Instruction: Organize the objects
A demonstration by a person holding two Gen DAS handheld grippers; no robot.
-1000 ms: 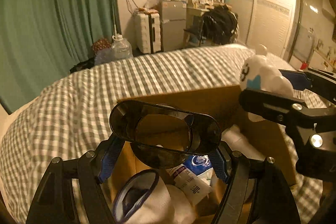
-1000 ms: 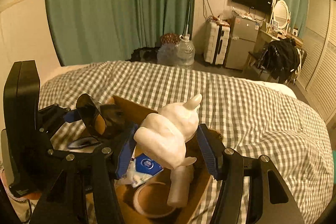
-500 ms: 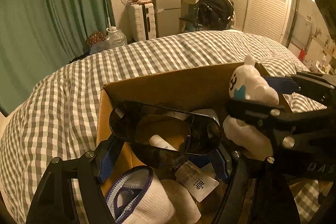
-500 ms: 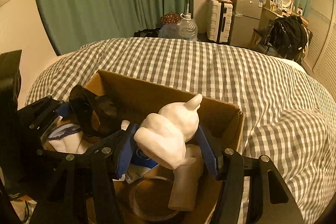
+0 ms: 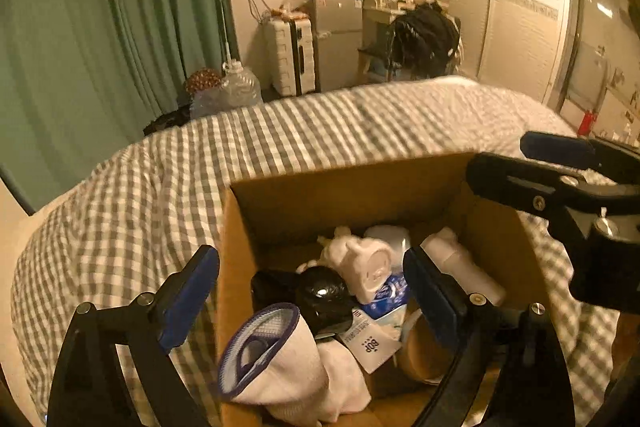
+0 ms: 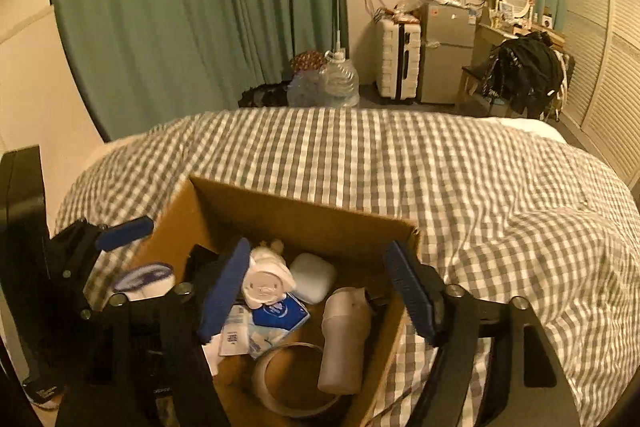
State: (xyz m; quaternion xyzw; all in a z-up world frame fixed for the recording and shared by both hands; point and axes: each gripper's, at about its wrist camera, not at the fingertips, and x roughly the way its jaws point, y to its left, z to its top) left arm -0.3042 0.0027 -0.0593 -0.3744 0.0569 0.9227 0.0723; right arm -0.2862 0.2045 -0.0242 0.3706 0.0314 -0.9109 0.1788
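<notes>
A cardboard box (image 5: pixel 352 187) (image 6: pixel 304 215) sits on the checked bed. Inside lie the white toy figure (image 5: pixel 366 265) (image 6: pixel 266 279), the dark sunglasses (image 5: pixel 320 293), a white sock with a blue rim (image 5: pixel 276 359) (image 6: pixel 146 277), a white bottle (image 5: pixel 464 269) (image 6: pixel 344 335), a white case (image 6: pixel 312 277), a blue packet (image 6: pixel 280 311) and a tape roll (image 6: pixel 292 379). My left gripper (image 5: pixel 312 295) is open and empty above the box's near left part. My right gripper (image 6: pixel 316 295) is open and empty over the box; it also shows at the right of the left wrist view (image 5: pixel 560 183).
The grey-checked bedspread (image 6: pixel 440 179) surrounds the box. Beyond the bed are green curtains (image 6: pixel 200 7), water jugs (image 6: pixel 336 83), a white suitcase (image 6: pixel 398 59), a small fridge (image 6: pixel 444 51), a chair with a black bag (image 6: pixel 524 71) and a wardrobe (image 5: pixel 520 7).
Both grippers opened. The sunglasses dropped from my left gripper and the white toy figure from my right gripper; both now lie in the box. Both grippers have lifted a little.
</notes>
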